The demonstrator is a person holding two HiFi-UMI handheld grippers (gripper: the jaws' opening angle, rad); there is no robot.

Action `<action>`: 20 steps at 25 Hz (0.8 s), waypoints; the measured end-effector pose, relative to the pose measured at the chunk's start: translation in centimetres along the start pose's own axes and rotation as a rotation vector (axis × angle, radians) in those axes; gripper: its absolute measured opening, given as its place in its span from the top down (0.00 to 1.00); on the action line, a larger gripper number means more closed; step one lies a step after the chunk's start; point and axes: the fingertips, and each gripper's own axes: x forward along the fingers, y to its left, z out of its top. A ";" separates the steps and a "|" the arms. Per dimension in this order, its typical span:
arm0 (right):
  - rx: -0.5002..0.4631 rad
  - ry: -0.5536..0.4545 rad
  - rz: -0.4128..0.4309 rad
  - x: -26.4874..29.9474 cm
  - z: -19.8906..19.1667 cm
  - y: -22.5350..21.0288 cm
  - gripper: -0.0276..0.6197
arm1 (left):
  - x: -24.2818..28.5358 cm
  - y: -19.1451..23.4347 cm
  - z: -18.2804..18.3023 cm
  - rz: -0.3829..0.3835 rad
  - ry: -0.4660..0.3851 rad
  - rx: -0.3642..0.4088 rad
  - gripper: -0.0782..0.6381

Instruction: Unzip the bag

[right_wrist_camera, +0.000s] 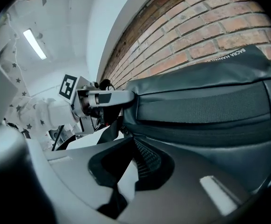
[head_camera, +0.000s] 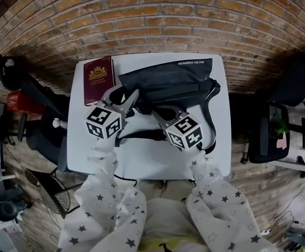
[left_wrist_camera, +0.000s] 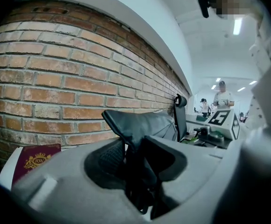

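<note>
Head view looks steeply down on a white table [head_camera: 152, 164] set against a brick wall [head_camera: 158, 20]. A dark bag [head_camera: 168, 77] lies flat across the table's far half, from about 11 o'clock round to 2 o'clock. Its strap [head_camera: 212, 119] loops down the table's 3 o'clock side. A maroon booklet [head_camera: 98, 79] with a gold crest lies at 10 o'clock, just beside the bag. Arms in star-printed sleeves [head_camera: 102, 203] reach in from 6 o'clock. The left gripper [head_camera: 131, 100] meets the bag's near left corner. The right gripper [head_camera: 155, 112] meets the bag's near edge, just to the 3 o'clock side of the left one. From above, neither pair of jaws can be read.

Left gripper view settles its own side. The jaws are clamped on a raised fold of the bag's dark fabric, which stands up between the pads. The booklet shows at 8 o'clock against the bricks. Only this view shows people [left_wrist_camera: 223, 97] standing far off at 2 o'clock, beyond a black chair back [left_wrist_camera: 180, 111].

Right gripper view shows its jaws closed tip to tip against the bag's lower edge. Whether they pinch a zipper pull I cannot tell. This view alone shows the left gripper side-on at 9 o'clock, biting the bag's corner, with its marker cube [right_wrist_camera: 69, 85] behind. A ceiling light [right_wrist_camera: 34, 43] glows at 10 o'clock.

The bag is the one container here, and its inside is hidden in every view.
</note>
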 end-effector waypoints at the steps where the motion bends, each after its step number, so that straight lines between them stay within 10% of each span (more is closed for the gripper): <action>1: -0.004 0.000 -0.005 -0.1 0.1 -0.2 0.94 | 0.1 0.0 0.0 0.004 0.001 0.000 0.71; 20: -0.017 -0.017 -0.069 -2.5 0.5 -2.7 0.94 | -0.2 -0.1 -0.2 0.052 0.000 -0.006 0.71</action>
